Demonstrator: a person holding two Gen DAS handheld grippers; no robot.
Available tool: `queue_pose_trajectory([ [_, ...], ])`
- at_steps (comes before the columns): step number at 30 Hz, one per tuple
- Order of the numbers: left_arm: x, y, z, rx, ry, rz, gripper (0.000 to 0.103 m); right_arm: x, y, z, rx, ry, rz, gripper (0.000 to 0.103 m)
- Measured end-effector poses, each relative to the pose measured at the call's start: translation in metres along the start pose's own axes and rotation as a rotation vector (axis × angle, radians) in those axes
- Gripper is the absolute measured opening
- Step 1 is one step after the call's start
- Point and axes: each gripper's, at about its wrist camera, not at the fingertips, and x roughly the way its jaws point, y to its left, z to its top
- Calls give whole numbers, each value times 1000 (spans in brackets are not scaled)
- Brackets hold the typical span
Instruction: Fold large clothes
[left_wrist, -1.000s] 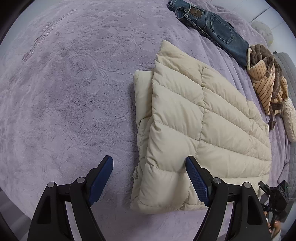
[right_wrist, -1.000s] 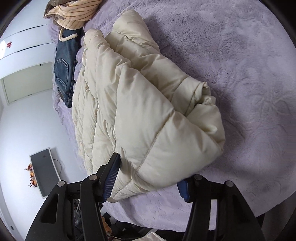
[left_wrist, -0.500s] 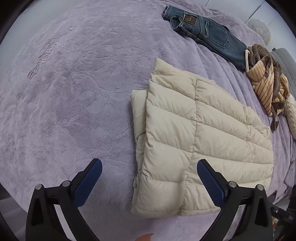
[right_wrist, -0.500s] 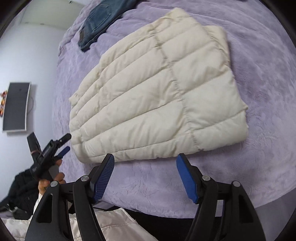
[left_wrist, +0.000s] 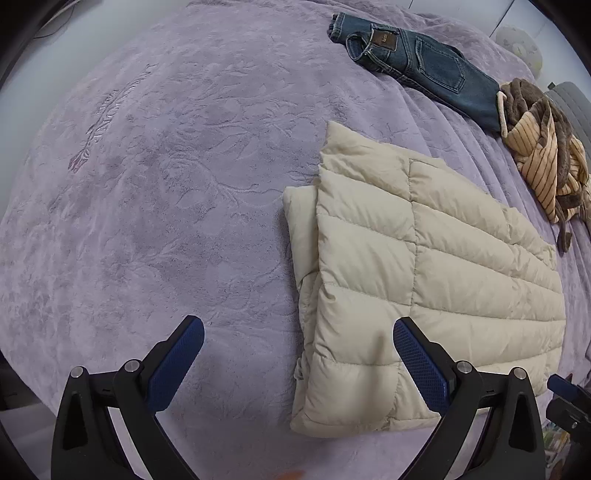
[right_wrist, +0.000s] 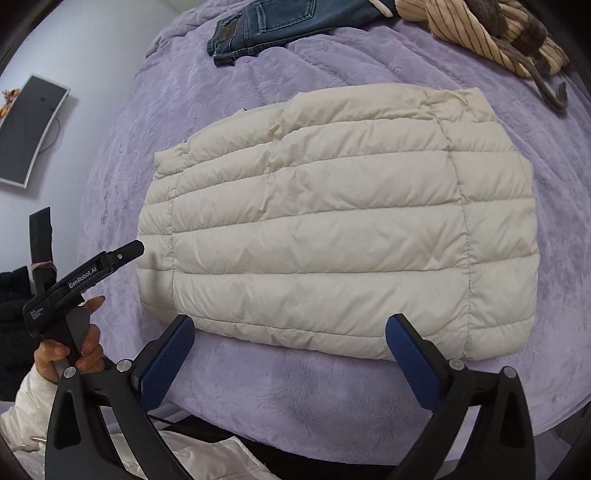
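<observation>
A cream quilted puffer jacket (left_wrist: 424, 280) lies folded into a flat rectangle on the purple bedspread (left_wrist: 166, 184); it also shows in the right wrist view (right_wrist: 332, 229). My left gripper (left_wrist: 297, 354) is open and empty, held above the jacket's near left corner. My right gripper (right_wrist: 290, 350) is open and empty, held above the jacket's near long edge. The left gripper's body (right_wrist: 85, 273) shows at the left of the right wrist view, held in a hand.
Folded blue jeans (left_wrist: 417, 59) lie at the far side of the bed, also in the right wrist view (right_wrist: 266, 26). A crumpled striped brown garment (left_wrist: 543, 155) lies to the right of them. A monitor (right_wrist: 29, 129) hangs on the wall at the left.
Both grippers have let go of the jacket and pulled back and up. The jacket now lies flat on the bed, and both pairs of jaws have opened wider.
</observation>
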Motion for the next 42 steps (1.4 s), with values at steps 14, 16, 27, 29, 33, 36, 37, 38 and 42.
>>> queue_pose_trajectory([
  [14, 17, 44, 12, -69, 37, -223, 103, 4, 17, 9, 21, -13, -31, 103],
  [16, 27, 48, 15, -63, 63, -253, 103, 6, 18, 13, 25, -24, -38, 103],
  [27, 81, 47, 30, -124, 197, -599, 103, 36, 14, 54, 26, -72, -74, 19],
  [29, 96, 41, 31, -118, 232, -626, 103, 49, 11, 57, 18, -60, -74, 19],
  [33, 112, 23, 35, -65, 252, -633, 103, 80, 0, 57, 46, -15, -66, 19],
  [36, 116, 7, 40, -21, 259, -653, 103, 90, -9, 56, 78, -12, -34, 19],
  [37, 116, 2, 41, -6, 267, -658, 103, 92, -11, 56, 88, -12, -22, 19],
  [38, 116, -7, 43, 11, 276, -663, 103, 93, -14, 56, 99, -11, -13, 19],
  [42, 115, -37, 41, 110, 337, -684, 73, 100, -20, 56, 141, -12, 11, 19],
])
